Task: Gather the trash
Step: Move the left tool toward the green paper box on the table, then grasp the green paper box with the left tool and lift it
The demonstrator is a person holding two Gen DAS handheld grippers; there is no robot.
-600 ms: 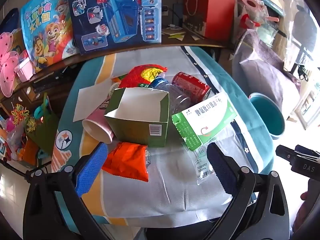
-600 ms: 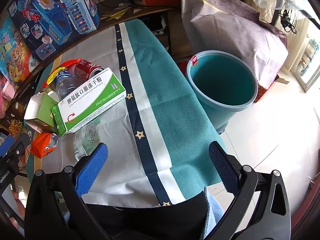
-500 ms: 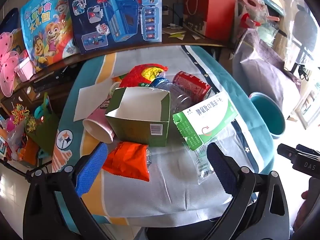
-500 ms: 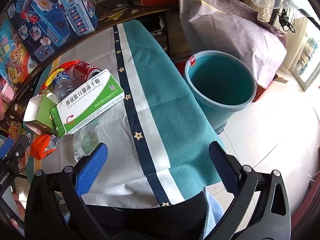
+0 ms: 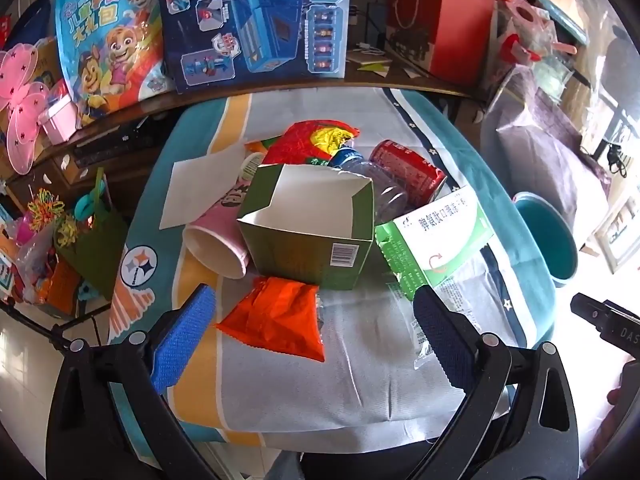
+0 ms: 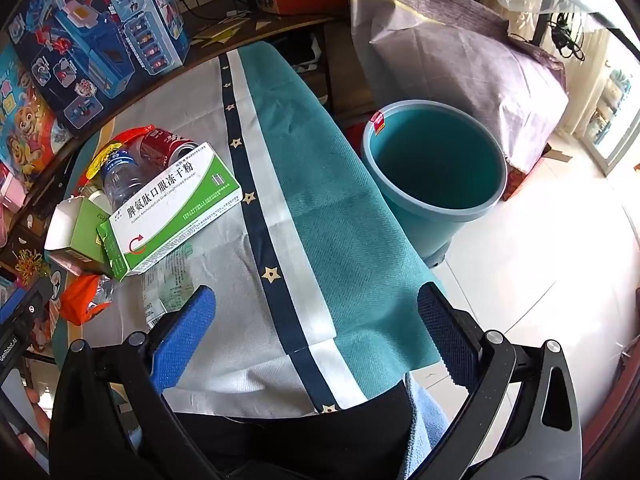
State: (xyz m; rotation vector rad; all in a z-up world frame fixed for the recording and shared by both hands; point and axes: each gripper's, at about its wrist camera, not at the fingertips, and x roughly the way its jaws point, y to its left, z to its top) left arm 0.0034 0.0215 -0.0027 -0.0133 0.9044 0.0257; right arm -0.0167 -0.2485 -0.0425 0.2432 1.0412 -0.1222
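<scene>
The bench [image 5: 360, 396] is spread with a striped cloth of teal, white and yellow, and the trash lies heaped at its middle. In the right wrist view the teal bin [image 6: 434, 204] stands on the floor off the bench's edge, at about two o'clock from the right gripper [image 6: 316, 336], and nothing shows inside it.

In the left wrist view the largest piece of the heap is the open green carton [image 5: 308, 236], standing with its mouth upward. At three o'clock from it, touching its corner, lies the green-and-white medicine box [image 5: 440, 236]. At one o'clock lie the clear plastic bottle [image 5: 384, 188] and the red can [image 5: 408, 168], side by side, with the red snack bag [image 5: 308, 144] at twelve. A sheet of white paper [image 5: 200, 188] lies at ten o'clock, and the pink paper cup [image 5: 218, 240] rests on its side at nine, against the carton. The orange wrapper [image 5: 280, 320] lies at six o'clock.

The left gripper [image 5: 316, 336] hovers over the orange wrapper, its fingers spread wide and empty, the wrapper between them but untouched. The right gripper's fingers are likewise wide apart, holding nothing, above bare cloth.
</scene>
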